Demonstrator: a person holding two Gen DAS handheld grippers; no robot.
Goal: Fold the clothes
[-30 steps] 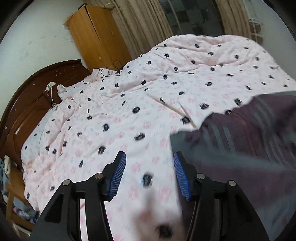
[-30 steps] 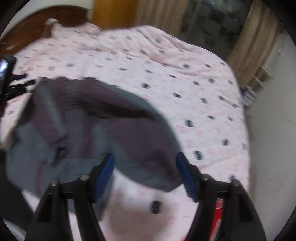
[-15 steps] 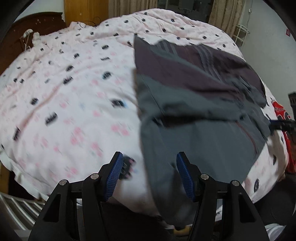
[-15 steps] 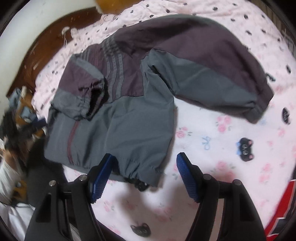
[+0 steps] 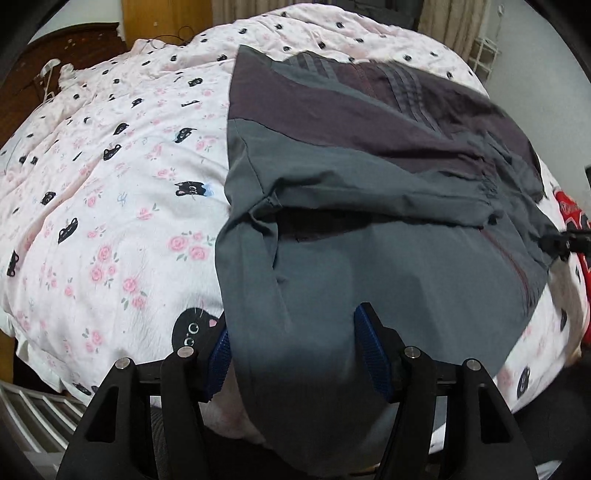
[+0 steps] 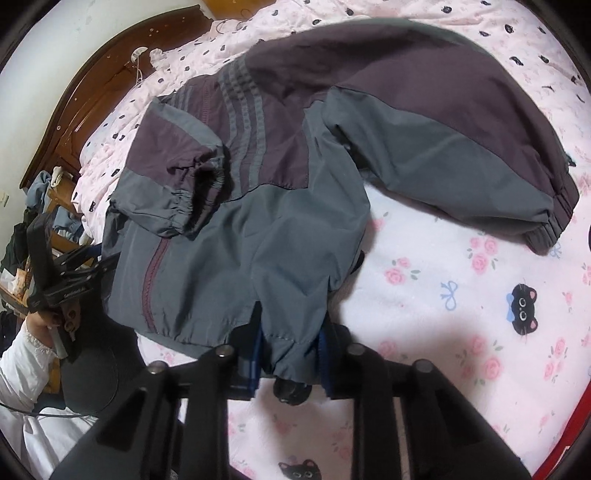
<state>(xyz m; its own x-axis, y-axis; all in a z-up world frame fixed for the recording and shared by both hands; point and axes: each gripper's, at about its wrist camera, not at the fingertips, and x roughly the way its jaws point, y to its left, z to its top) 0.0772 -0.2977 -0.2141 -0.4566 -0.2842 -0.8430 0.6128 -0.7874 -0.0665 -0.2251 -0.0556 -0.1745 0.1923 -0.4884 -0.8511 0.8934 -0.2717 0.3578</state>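
Note:
A grey and maroon jacket (image 5: 369, 166) (image 6: 258, 221) lies spread on the bed. One sleeve (image 6: 177, 184) is folded across its chest and the other sleeve (image 6: 461, 147) stretches out to the right. My left gripper (image 5: 291, 350) stands over the near hem at one corner, with grey fabric draped between its blue pads, which stay apart. It shows again in the right wrist view as the left gripper (image 6: 66, 280), held by a hand. My right gripper (image 6: 290, 354) is closing, and its pads pinch the bunched hem at the other corner.
A pink quilt (image 5: 110, 184) with black cat prints covers the bed. A wooden headboard (image 6: 92, 92) stands at the far left and a wardrobe (image 5: 166, 18) behind it. A red cloth (image 5: 569, 210) lies at the bed's right edge. Clothes (image 6: 40, 192) are heaped beside the bed.
Both grippers came down to the jacket's near hem. The right jaws went from wide apart to pinched on the hem. Grey fabric now lies between the left pads.

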